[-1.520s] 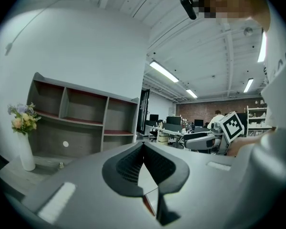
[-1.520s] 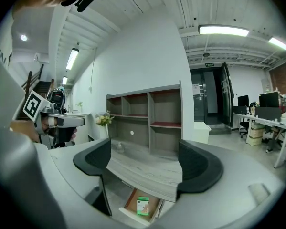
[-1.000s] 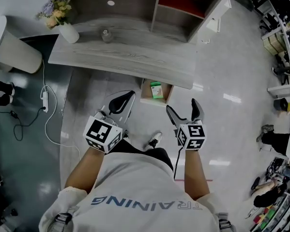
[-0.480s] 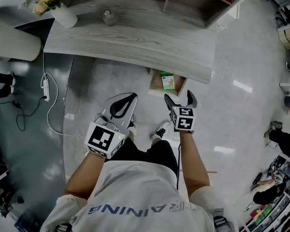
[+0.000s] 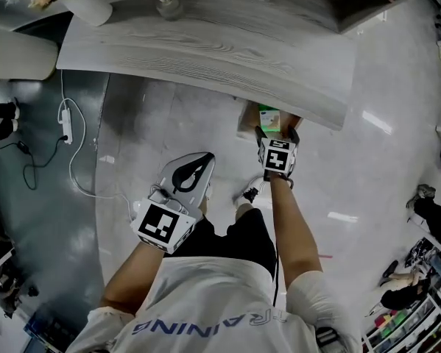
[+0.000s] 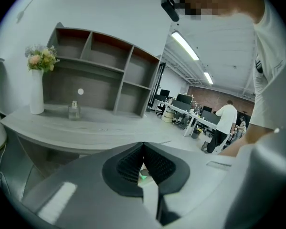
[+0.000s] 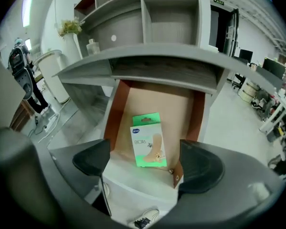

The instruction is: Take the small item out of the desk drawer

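The desk drawer (image 5: pixel 249 118) stands pulled out under the grey desk. Inside it lies a small green-and-white box (image 5: pixel 269 118), flat on the brown drawer floor (image 7: pixel 185 104). My right gripper (image 5: pixel 277 133) hovers at the drawer's front edge; its jaws are closing slightly but still stand wide. In the right gripper view the box (image 7: pixel 147 140) lies just beyond the pads (image 7: pixel 92 160), which do not touch it. My left gripper (image 5: pixel 193 169) hangs lower left over the floor, away from the drawer. Its jaws (image 6: pixel 143 163) are shut with nothing held.
The curved grey desktop (image 5: pixel 205 43) carries a small glass bottle (image 5: pixel 167 4) and a white vase with flowers (image 5: pixel 87 6). A shelf unit (image 6: pixel 100 75) rises behind it. A power strip and cable (image 5: pixel 64 123) lie on the floor at left. My shoe (image 5: pixel 249 195) is below the drawer.
My right gripper has moved forward from the open floor up to the drawer's front edge. The left gripper has stayed low at the left, and the desk now looks nearer.
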